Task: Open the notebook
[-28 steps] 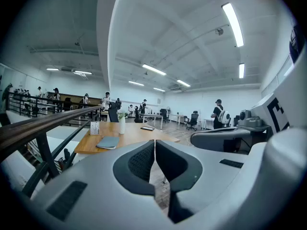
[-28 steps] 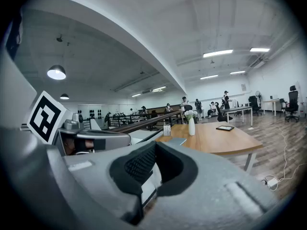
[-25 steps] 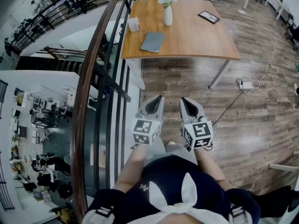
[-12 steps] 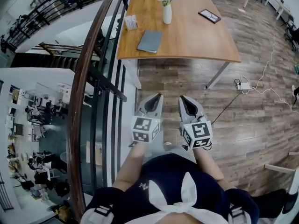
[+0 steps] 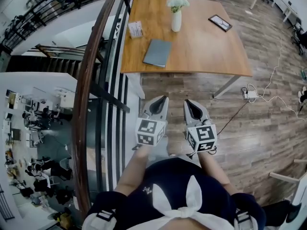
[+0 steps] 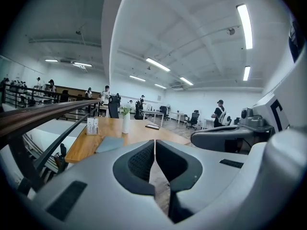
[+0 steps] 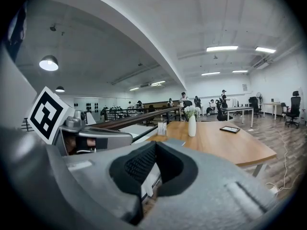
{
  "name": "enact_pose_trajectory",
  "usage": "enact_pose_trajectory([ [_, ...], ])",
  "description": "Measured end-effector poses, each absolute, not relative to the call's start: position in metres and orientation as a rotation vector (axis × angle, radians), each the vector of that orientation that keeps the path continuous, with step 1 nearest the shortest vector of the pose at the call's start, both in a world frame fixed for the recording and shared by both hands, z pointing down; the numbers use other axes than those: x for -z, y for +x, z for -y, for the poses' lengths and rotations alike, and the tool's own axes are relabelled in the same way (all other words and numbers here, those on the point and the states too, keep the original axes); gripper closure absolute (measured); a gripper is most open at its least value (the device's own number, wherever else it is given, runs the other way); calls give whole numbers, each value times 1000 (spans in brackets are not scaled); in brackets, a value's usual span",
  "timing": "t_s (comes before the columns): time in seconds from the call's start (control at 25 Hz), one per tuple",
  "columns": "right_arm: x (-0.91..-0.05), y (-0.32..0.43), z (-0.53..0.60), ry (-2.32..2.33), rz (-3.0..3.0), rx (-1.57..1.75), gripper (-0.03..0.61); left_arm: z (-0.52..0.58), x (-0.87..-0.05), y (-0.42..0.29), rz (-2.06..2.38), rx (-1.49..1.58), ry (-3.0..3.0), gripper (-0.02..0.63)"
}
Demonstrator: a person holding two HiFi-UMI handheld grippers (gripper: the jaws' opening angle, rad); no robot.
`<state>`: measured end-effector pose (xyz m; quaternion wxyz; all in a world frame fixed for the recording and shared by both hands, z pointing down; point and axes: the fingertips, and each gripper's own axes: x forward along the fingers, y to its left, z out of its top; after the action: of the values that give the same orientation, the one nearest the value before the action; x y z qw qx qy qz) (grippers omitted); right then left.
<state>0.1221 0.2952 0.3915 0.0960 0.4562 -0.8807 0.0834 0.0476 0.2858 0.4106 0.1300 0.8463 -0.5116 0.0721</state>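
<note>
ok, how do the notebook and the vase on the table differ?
The notebook lies flat and closed; the vase stands upright. The notebook is grey-blue, the vase white with pale flowers. In the head view the notebook sits nearer, the vase farther back. Both rest on the wooden table.

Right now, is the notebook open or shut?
Shut: the notebook lies flat on the table, grey cover up, no pages showing.

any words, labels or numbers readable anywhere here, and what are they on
No words or numbers can be read.
Cube on the left claw and cube on the right claw: square black-and-white marker patterns, no letters.
Card stand on the table: print too small.
Notebook: plain cover, nothing visible.
</note>
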Motion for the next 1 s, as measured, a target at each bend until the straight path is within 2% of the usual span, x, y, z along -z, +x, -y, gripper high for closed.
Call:
enact_pose_trajectory([
  [0.52, -399, 56, -164, 1441, 2515, -272, 580, -147, -415, -27, 1385, -247, 2497, 588],
  [1.0, -418, 56, -97, 1447, 2452, -311, 580, -80, -441, -28, 1346, -274, 2460, 588],
])
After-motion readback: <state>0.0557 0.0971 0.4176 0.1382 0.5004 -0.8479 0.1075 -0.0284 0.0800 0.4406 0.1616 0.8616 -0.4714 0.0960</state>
